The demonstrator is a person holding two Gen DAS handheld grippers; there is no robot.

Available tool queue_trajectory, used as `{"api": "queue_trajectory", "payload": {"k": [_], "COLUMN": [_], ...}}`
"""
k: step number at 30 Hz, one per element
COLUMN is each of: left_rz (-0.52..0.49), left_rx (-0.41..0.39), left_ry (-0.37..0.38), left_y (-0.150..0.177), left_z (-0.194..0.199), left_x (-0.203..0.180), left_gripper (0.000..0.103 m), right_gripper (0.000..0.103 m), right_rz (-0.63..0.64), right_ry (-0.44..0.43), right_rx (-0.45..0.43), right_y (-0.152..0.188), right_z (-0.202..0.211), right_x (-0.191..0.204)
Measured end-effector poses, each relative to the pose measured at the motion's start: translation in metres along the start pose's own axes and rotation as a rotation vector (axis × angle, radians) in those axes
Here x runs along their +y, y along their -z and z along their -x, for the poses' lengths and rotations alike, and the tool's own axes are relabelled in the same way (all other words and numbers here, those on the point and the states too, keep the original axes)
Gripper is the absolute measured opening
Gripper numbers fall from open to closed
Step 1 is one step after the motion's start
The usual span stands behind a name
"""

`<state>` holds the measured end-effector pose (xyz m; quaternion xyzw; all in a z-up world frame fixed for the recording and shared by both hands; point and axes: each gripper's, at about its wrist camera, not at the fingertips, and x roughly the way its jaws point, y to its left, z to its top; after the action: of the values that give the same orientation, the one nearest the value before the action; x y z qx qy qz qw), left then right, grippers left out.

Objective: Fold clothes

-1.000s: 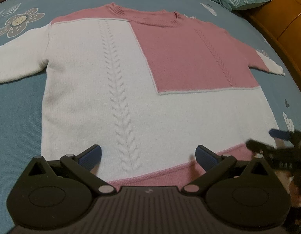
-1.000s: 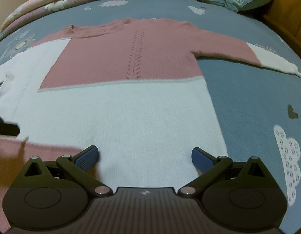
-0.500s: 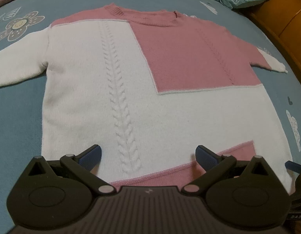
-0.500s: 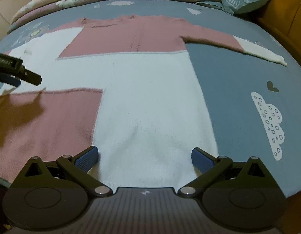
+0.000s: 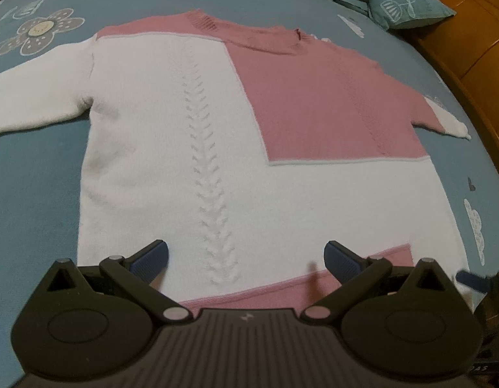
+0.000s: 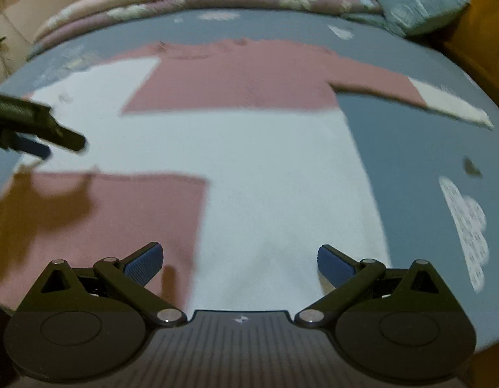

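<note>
- Left wrist view: we see the sweater [image 5: 217,168] flat on the bed [image 5: 32,194], collar toward the headboard edge, hem at the near edge; left gripper [image 5: 246,258] spread wide, empty.
- Right wrist view: we see the right gripper [image 6: 239,262] wide apart, empty, over the hem.

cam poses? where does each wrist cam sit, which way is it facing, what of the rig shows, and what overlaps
Left wrist: on the left gripper at the sweater hem, facing up the body to the collar; own open fingers show, right gripper's tip at right edge.
Right wrist: on the right gripper near the hem, facing the collar and pillow; own open fingers show, left gripper at left edge. Blurred.
Shared: sweater, bed, pillow.
</note>
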<state>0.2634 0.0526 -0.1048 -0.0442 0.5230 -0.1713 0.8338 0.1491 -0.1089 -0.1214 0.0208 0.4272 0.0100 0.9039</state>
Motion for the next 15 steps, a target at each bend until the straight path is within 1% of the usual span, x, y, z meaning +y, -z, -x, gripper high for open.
{"api": "queue_trajectory", "payload": {"k": [3, 6, 9, 11, 15], "left_rz": [-0.004, 0.005, 0.021, 0.039, 0.111], "left_rx": [0.003, 0.002, -0.008, -0.028, -0.137], "left_ry": [-0.004, 0.007, 0.024, 0.042, 0.143], "left_y": [0.0, -0.002, -0.002, -0.002, -0.002], "left_z": [-0.002, -0.002, -0.002, 0.001, 0.022], "left_x": [0.0, 0.003, 0.007, 0.009, 0.025], "left_gripper": [0.102, 0.102, 0.102, 0.102, 0.102], "right_gripper": [0.103, 0.103, 0.103, 0.103, 0.103], "right_rz": [0.058, 0.089, 0.113, 0.105, 0.102], "right_ry": [-0.024, -0.044, -0.031, -0.035, -0.041], "right_rx": [-0.01, 0.032, 0.011, 0.002, 0.018], "right_y": [-0.01, -0.005, 0.006, 0.009, 0.006], "right_z": [-0.011, -0.024, -0.027, -0.024, -0.024], "right_x": [0.027, 0.041, 0.046, 0.046, 0.045]}}
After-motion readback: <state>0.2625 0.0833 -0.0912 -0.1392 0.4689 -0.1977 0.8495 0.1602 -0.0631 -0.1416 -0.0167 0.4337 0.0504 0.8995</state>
